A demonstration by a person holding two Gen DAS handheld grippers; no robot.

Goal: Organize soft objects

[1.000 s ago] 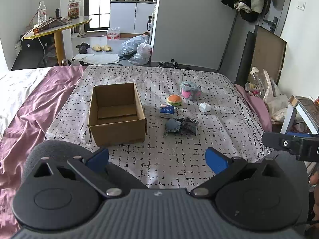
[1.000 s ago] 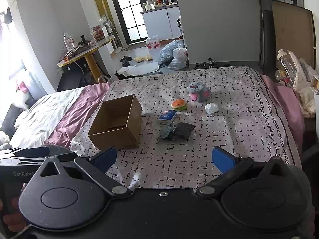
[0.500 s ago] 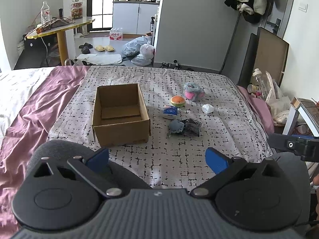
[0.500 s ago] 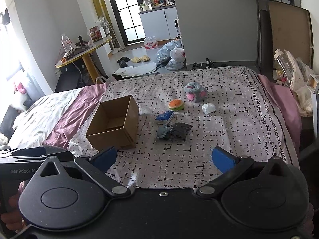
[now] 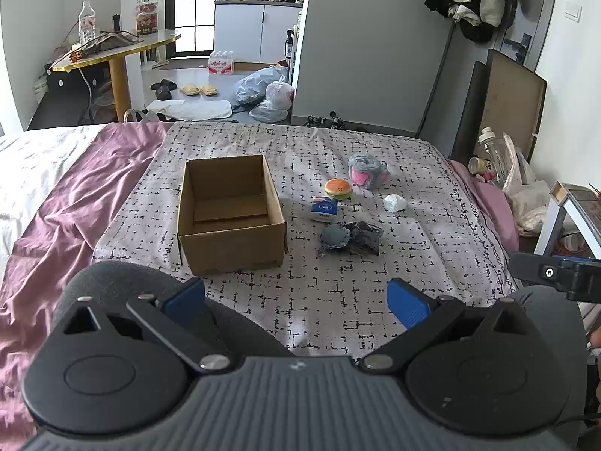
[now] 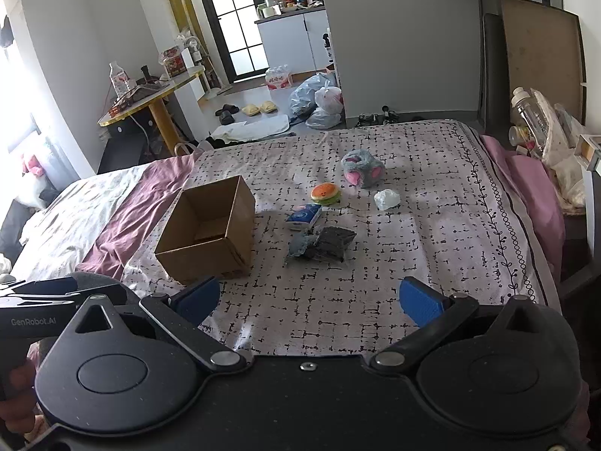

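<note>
We look along a bed [image 5: 338, 312] covered by a white sheet with a black broken-grid print; a mauve blanket [image 5: 75, 203] lies crumpled along its left side. Past the far end of the bed a grey floor runs to a doorway and white kitchen cabinets, with a yellow-edged round worktop [image 5: 112, 50] at far left, slippers and plastic bags on the floor, and coats hung on the right wall.

An open cardboard box [image 5: 231, 212] sits left of centre on the sheet, its long axis running near to far, its opening facing up. Just right of it the soft things cluster, apart from the box: a grey and pink plush toy [image 5: 366, 171] farthest, a burger-shaped squishy [image 5: 338, 188] near it, a blue and white tissue pack [image 5: 323, 209], a crumpled white wad [image 5: 394, 203] to the right, and nearest us a dark grey bundle [image 5: 349, 238] lying with its length left to right.

Our left tool [image 5: 296, 298] and right tool [image 6: 310, 298] both hang released, blue pads spread wide, above the near edge of the bed, well apart from everything.
</note>
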